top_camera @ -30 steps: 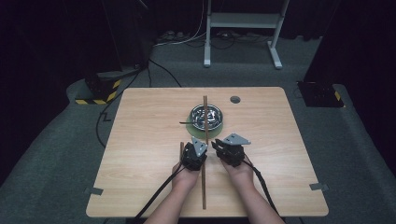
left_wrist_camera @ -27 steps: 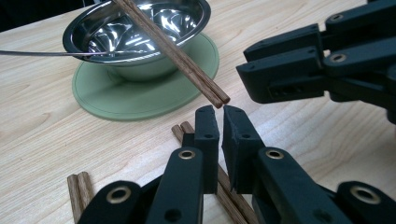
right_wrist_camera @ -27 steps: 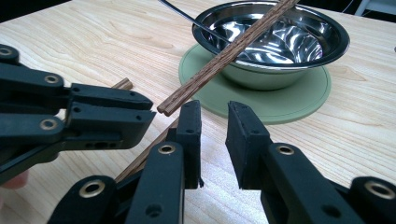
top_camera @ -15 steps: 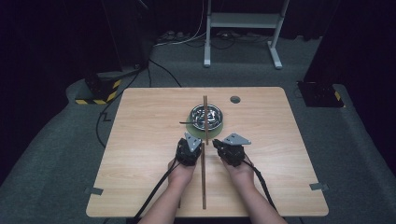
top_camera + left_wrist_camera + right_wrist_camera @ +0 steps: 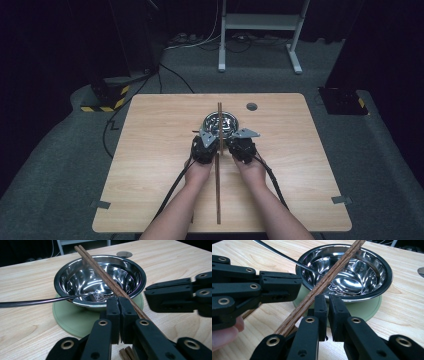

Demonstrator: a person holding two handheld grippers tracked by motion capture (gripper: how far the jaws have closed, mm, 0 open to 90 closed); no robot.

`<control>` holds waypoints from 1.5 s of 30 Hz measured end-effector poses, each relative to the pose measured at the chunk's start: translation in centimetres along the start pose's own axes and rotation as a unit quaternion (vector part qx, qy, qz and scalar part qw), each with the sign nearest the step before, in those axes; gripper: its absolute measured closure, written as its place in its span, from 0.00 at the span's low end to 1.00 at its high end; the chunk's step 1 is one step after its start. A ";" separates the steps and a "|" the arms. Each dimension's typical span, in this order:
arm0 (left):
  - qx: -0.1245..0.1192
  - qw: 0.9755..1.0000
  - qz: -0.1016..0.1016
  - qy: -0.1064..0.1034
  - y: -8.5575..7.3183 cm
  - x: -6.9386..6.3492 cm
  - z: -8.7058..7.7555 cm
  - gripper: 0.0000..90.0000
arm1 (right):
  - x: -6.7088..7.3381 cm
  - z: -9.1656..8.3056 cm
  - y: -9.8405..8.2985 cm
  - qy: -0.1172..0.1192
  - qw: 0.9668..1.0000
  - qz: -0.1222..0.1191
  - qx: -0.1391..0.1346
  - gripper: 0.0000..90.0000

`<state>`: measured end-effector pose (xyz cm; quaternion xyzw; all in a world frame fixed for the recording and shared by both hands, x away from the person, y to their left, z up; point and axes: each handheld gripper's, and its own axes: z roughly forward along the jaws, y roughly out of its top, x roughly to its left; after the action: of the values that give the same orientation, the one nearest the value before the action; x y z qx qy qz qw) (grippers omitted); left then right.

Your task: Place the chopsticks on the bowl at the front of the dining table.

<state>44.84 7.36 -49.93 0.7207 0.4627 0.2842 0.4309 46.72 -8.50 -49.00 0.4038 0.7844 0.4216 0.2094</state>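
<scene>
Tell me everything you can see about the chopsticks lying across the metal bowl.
The chopsticks are a pair of long, dark brown sticks that look like grained wood, lying side by side and touching. They run straight away from the person, with the far part resting across the rim of the steel bowl and the near end on the table close to its front edge. They pass between the left gripper and the right gripper; neither one's fingers clearly grip them.
</scene>
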 end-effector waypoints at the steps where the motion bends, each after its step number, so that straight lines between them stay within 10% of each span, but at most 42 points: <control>1: 0.000 1.000 0.002 0.000 -0.1 0.0 0.1 0.97 | 0.0 0.1 0.0 -0.001 1.000 0.000 0.000 0.94; 45: 0.010 1.000 0.003 -0.013 -0.2 0.5 0.6 0.98 | 0.4 1.0 -0.1 -0.007 1.000 -0.005 -0.006 0.92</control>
<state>45.47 7.58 -50.39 0.7303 0.4576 0.2714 0.4285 47.15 -7.73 -49.66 0.4019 0.7825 0.4223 0.2188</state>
